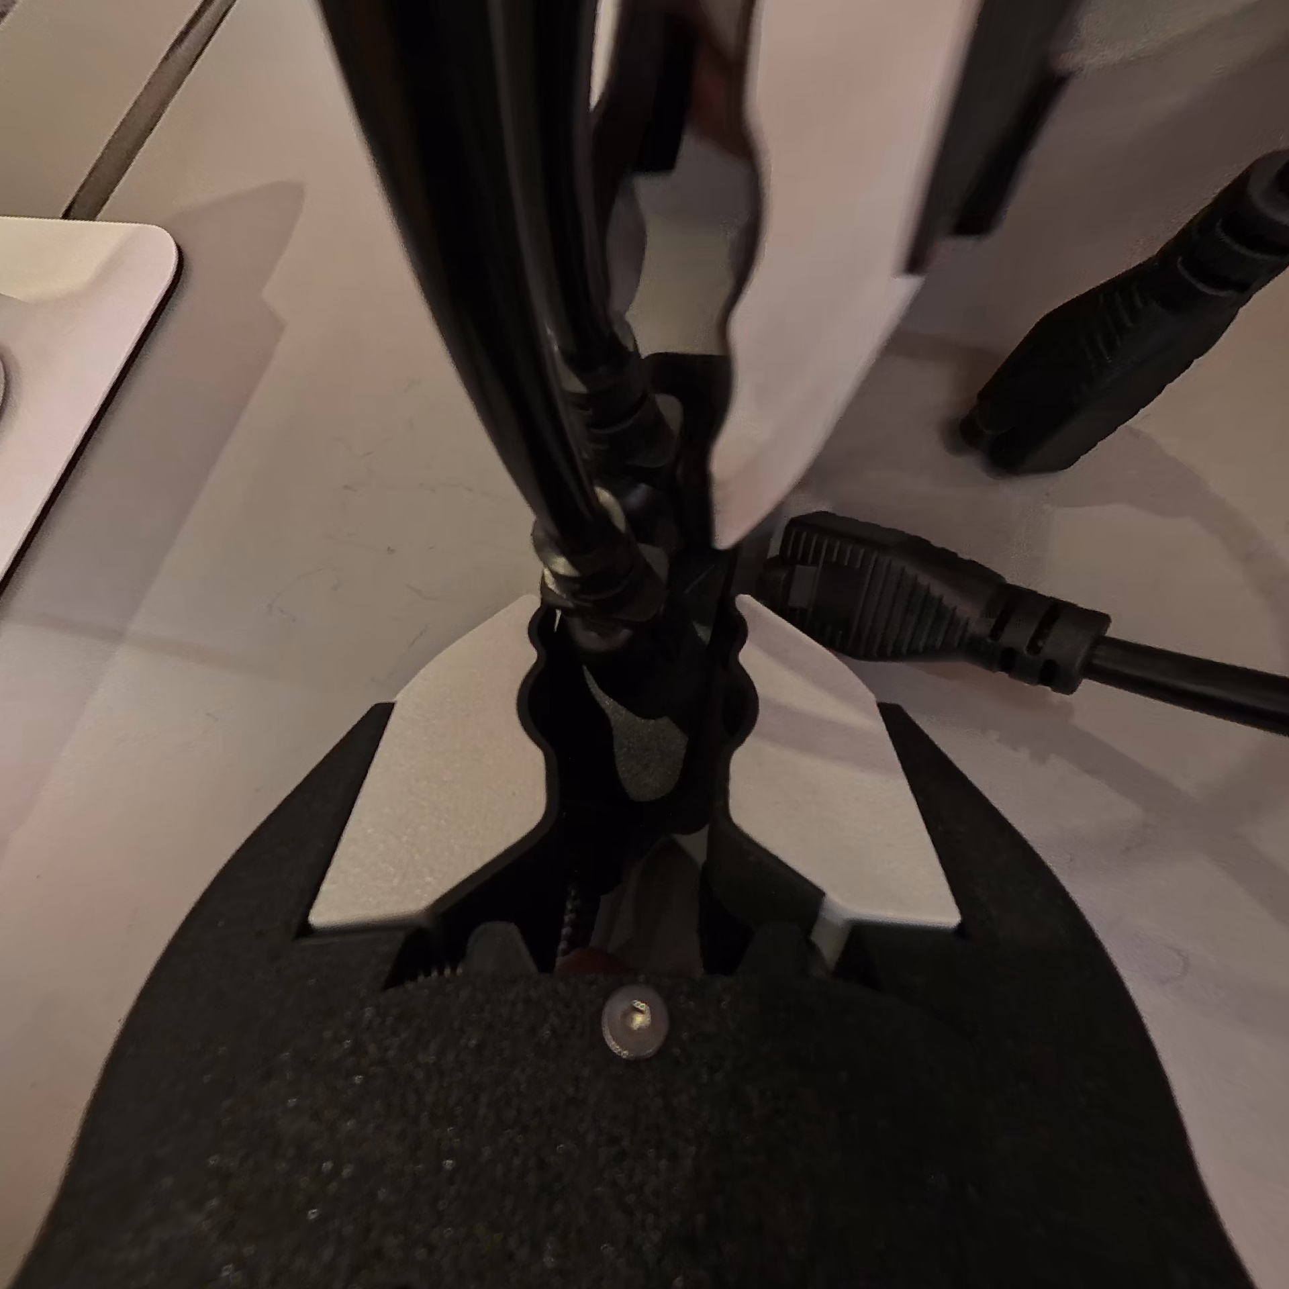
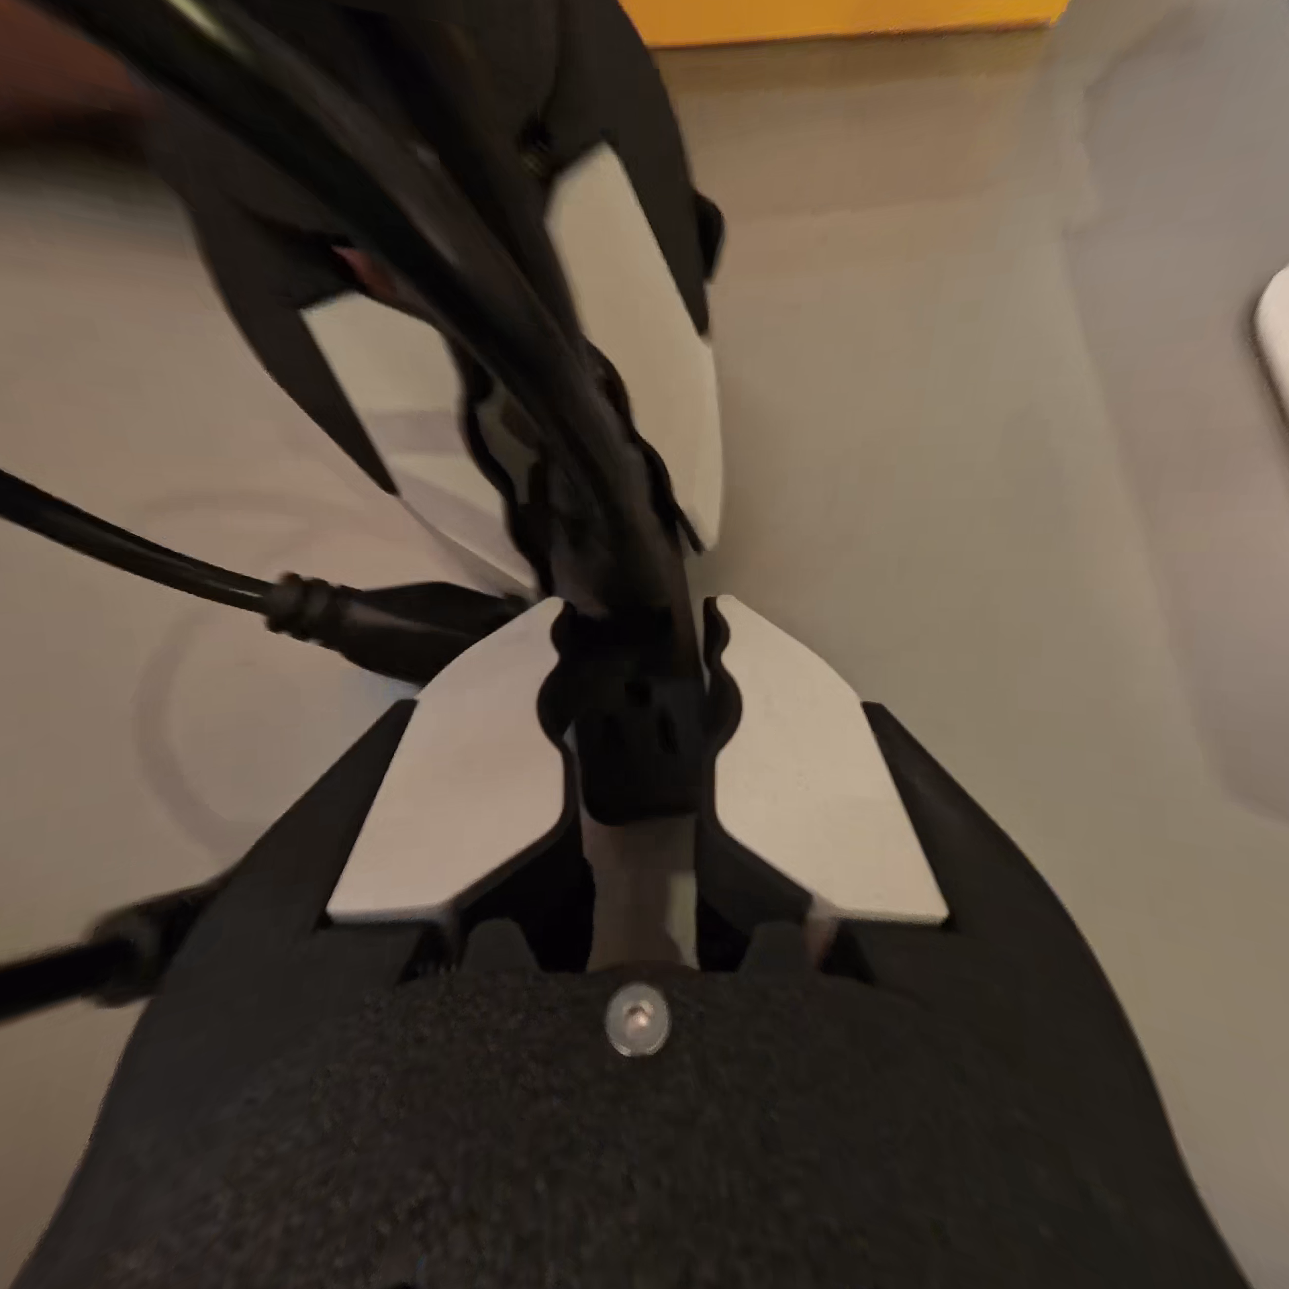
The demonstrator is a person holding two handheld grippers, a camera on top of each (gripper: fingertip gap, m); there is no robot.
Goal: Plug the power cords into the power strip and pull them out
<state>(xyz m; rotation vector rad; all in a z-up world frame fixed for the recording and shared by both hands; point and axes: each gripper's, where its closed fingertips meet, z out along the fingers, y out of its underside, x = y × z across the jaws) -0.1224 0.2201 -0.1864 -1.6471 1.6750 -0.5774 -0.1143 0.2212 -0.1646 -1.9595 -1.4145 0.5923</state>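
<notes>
My left gripper (image 1: 635, 617) is shut on a tied bundle of black power cords (image 1: 593, 558) that rises up and away from it. My right gripper (image 2: 631, 614) is shut on a black plug end (image 2: 631, 739) with small holes in its face. The two grippers meet tip to tip: a white finger (image 1: 802, 314) of the right one shows from the upper right in the left wrist view, and the left gripper (image 2: 614, 558) shows above in the right wrist view. The white power strip (image 1: 84, 335) lies at the left edge. It is partly out of frame.
Two loose black plugs lie on the pale table: one (image 1: 907, 607) just right of my left fingers, one (image 1: 1130, 363) farther right. In the right wrist view a corded plug (image 2: 363, 617) lies left, a yellow object (image 2: 837, 21) sits at the top, a white object (image 2: 1273, 335) at the right edge.
</notes>
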